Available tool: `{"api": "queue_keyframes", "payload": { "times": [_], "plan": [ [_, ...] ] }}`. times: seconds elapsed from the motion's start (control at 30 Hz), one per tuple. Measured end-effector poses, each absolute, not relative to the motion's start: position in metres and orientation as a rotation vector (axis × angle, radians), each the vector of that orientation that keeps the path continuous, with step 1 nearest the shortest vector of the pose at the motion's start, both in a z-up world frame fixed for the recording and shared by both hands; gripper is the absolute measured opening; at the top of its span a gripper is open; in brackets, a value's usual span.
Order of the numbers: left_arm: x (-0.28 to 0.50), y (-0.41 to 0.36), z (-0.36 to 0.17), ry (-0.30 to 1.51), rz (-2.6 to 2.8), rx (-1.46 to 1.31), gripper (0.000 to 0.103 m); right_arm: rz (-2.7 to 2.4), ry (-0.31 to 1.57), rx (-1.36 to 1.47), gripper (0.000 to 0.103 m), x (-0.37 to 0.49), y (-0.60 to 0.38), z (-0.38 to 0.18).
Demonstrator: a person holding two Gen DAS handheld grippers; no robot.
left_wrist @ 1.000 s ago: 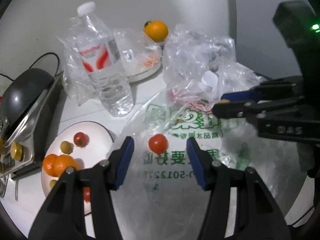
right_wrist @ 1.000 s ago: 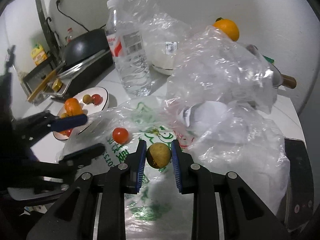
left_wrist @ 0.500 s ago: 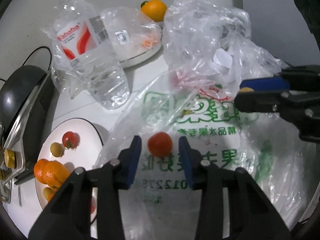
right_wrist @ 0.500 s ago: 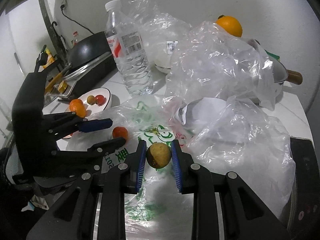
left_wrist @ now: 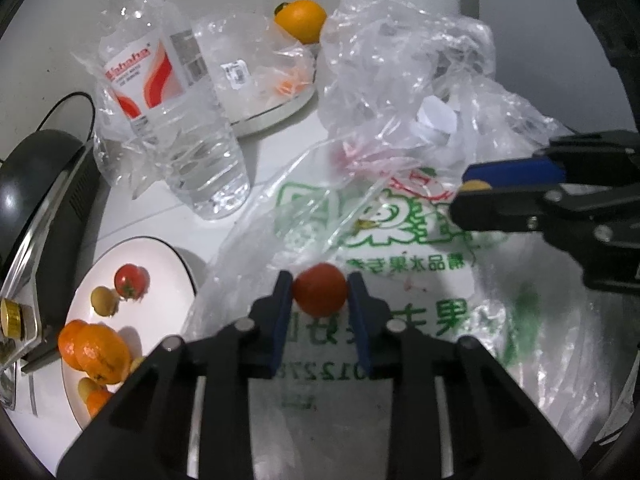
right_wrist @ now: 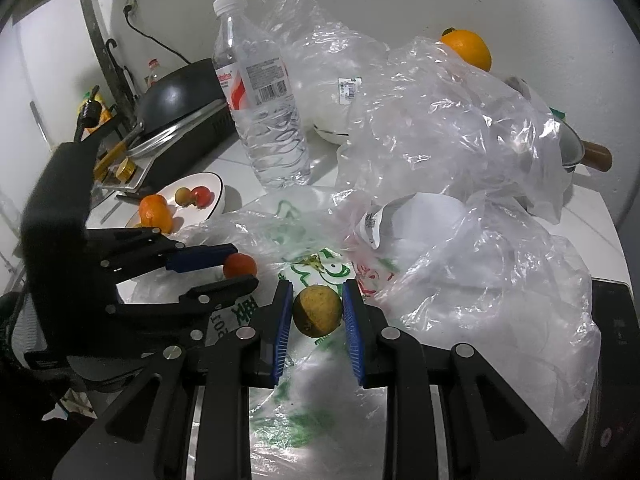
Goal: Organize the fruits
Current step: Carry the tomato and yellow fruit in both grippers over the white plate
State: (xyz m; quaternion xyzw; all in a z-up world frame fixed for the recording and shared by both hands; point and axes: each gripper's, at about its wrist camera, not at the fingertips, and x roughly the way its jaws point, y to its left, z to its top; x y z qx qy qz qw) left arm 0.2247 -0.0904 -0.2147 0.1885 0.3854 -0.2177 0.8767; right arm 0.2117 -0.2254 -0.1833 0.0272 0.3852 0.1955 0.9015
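So both grippers have a fruit right now. The left gripper (left_wrist: 320,300) is clamped on a small red tomato (left_wrist: 319,295), blue pads pressed against both sides of it, right over the printed plastic bag (left_wrist: 400,248) with the green lettering. In the right wrist view you can see that same left gripper (right_wrist: 240,268) from the side with the tomato (right_wrist: 239,265) pinched at its tips. The right gripper (right_wrist: 316,312) is gripping a small yellowish-brown round fruit (right_wrist: 317,310), snug between its blue pads, also above the printed bag (right_wrist: 312,268). From the left camera the right gripper (left_wrist: 472,192) comes in from the right edge and only a sliver of the yellow fruit (left_wrist: 475,185) peeks out between its fingers. Off to the left sits a white plate (left_wrist: 168,256) with a black rim holding another tomato (left_wrist: 130,280), a little green-yellow fruit (left_wrist: 102,300) touching it, and a couple of mandarins (left_wrist: 96,350) near the front edge. A water bottle (left_wrist: 172,112) stands behind the plate, crumpled clear bags (left_wrist: 400,68) are piled at the back, and an orange (left_wrist: 300,18) sits up by the wall. A black wok (right_wrist: 176,100) is on the stove at the far left.
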Motion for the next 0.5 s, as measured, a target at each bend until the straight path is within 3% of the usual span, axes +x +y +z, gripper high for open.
{"api": "queue_keyframes", "payload": {
  "times": [0.5],
  "plan": [
    [0.187,-0.075,-0.181,0.718,-0.511,0.353,0.029,0.401,0.766,-0.003,0.027,0.198,-0.199,-0.160]
  ]
}}
